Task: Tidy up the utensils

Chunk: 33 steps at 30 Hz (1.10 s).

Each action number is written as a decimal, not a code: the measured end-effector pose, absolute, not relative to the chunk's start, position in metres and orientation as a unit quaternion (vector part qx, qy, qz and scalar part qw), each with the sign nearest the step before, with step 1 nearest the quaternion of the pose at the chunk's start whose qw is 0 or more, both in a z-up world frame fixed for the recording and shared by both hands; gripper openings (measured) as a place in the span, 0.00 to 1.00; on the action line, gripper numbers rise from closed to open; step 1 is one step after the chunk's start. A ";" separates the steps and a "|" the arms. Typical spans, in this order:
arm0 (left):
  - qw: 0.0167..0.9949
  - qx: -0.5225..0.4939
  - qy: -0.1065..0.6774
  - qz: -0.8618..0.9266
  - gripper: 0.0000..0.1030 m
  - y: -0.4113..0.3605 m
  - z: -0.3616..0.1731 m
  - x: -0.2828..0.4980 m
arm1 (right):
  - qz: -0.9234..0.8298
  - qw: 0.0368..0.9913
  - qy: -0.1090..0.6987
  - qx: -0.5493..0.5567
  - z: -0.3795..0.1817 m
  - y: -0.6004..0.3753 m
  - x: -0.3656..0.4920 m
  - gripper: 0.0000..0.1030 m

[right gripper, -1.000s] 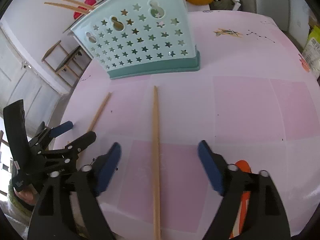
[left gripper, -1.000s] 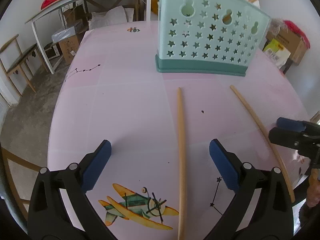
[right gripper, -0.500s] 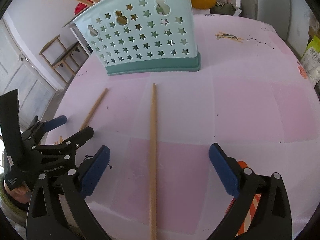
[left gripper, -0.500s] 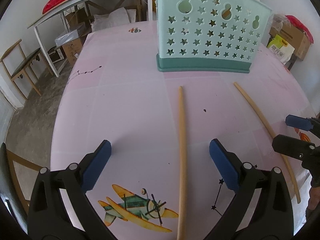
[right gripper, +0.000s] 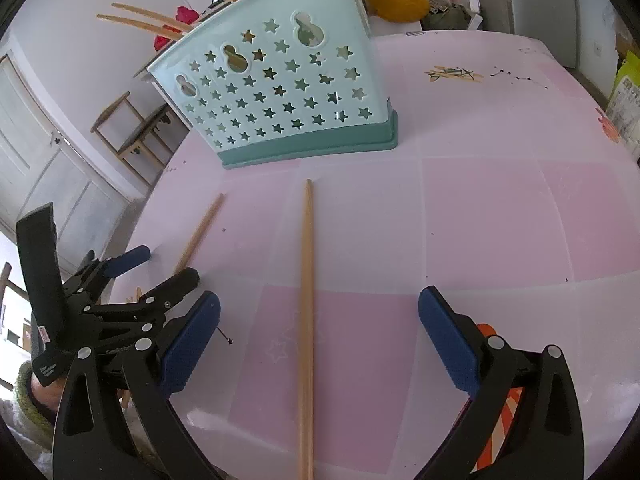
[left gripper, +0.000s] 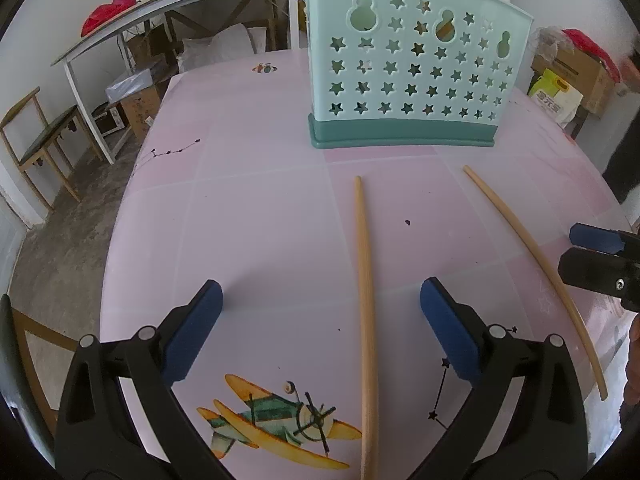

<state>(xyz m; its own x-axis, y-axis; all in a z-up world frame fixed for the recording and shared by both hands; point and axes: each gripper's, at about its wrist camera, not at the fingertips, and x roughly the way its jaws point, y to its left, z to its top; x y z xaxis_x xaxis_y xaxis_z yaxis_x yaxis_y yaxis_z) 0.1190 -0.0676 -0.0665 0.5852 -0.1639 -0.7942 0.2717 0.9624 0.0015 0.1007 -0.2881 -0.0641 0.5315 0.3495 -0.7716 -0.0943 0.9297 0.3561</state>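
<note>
Two wooden chopsticks lie on the pink table (left gripper: 260, 208) in front of a teal star-punched utensil holder (left gripper: 404, 80). One chopstick (left gripper: 366, 300) lies lengthwise between the fingers of my left gripper (left gripper: 320, 296), which is open and not touching it. The other chopstick (right gripper: 307, 300) lies centred between the wide-open fingers of my right gripper (right gripper: 320, 304), also untouched. Each view shows the other chopstick (left gripper: 532, 256) (right gripper: 198, 234) and the other gripper (left gripper: 572, 248) (right gripper: 166, 266) off to the side. More chopsticks (right gripper: 140, 20) stick out of the holder (right gripper: 280, 100).
The table's left edge drops to a bare floor with a wooden chair (left gripper: 36, 140) and a white desk (left gripper: 120, 40). Cardboard boxes and bags (left gripper: 572, 76) stand at the right. An orange striped item (right gripper: 500, 432) lies under the right gripper's right finger.
The right gripper's jaws have spread wider around its chopstick. The left gripper stays open in the same place; both chopsticks lie where they were.
</note>
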 end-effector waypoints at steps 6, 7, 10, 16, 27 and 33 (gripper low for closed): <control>0.887 0.057 0.436 -0.142 0.93 -0.063 -0.059 0.122 | 0.130 0.863 0.470 0.134 -0.064 -0.287 0.101 0.94; 0.889 0.052 0.430 -0.148 0.92 -0.061 -0.056 0.121 | 0.131 0.862 0.471 0.136 -0.064 -0.288 0.102 0.94; 0.893 0.048 0.415 -0.165 0.91 -0.060 -0.045 0.119 | 0.135 0.858 0.474 0.147 -0.064 -0.291 0.104 0.94; 0.884 0.047 0.426 -0.186 0.57 -0.066 -0.041 0.127 | 0.143 0.856 0.474 0.149 -0.063 -0.293 0.103 0.94; 0.867 0.075 0.465 -0.161 0.20 -0.072 -0.055 0.131 | 0.137 0.862 0.479 0.088 -0.054 -0.273 0.105 0.64; 0.869 0.068 0.468 -0.148 0.08 -0.071 -0.056 0.132 | 0.132 0.867 0.479 0.033 -0.052 -0.254 0.115 0.42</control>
<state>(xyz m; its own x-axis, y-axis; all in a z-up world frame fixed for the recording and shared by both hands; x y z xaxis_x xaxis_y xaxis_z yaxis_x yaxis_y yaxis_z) 0.1320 -0.0708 -0.0558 0.5193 -0.1928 -0.8326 0.3204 0.9471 -0.0195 0.1150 -0.2535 -0.0518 0.5057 0.2597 -0.8227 -0.1968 0.9632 0.1831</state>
